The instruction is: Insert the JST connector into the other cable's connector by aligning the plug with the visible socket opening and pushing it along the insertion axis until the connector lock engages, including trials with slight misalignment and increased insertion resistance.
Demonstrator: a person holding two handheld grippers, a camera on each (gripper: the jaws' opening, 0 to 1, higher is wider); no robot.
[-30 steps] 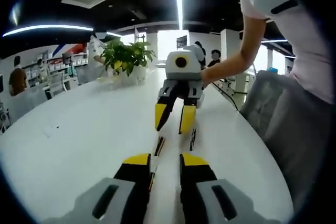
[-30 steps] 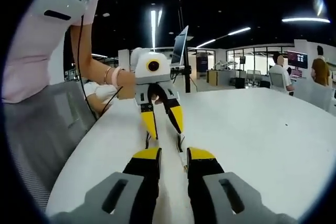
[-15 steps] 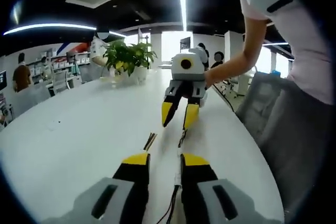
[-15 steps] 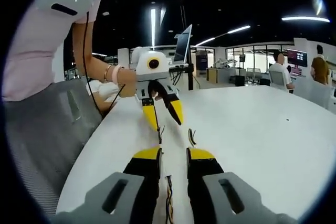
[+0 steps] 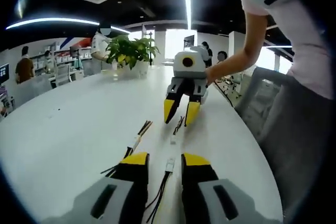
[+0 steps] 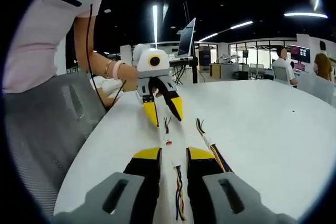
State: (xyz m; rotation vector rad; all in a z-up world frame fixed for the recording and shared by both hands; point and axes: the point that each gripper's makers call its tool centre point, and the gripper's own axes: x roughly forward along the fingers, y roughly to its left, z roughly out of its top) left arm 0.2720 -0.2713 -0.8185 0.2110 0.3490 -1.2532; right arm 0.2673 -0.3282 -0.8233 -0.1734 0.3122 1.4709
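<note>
— Where's the cable?
— Between my left gripper (image 5: 160,162) jaws, lying loose on the counter (image 5: 68,129), plug (image 5: 170,164) forward. The second cable (image 6: 177,192) lies likewise under my right gripper (image 6: 173,156). Both jaws open.
— Handling?
— Light, floppy wires, I think; take the stiff plastic housing.

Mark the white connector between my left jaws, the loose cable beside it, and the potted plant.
white connector (image 5: 170,164), left gripper view, on its housing.
loose cable (image 5: 137,139), left gripper view, on its pale midsection.
potted plant (image 5: 129,51), left gripper view, on the leaves.
</note>
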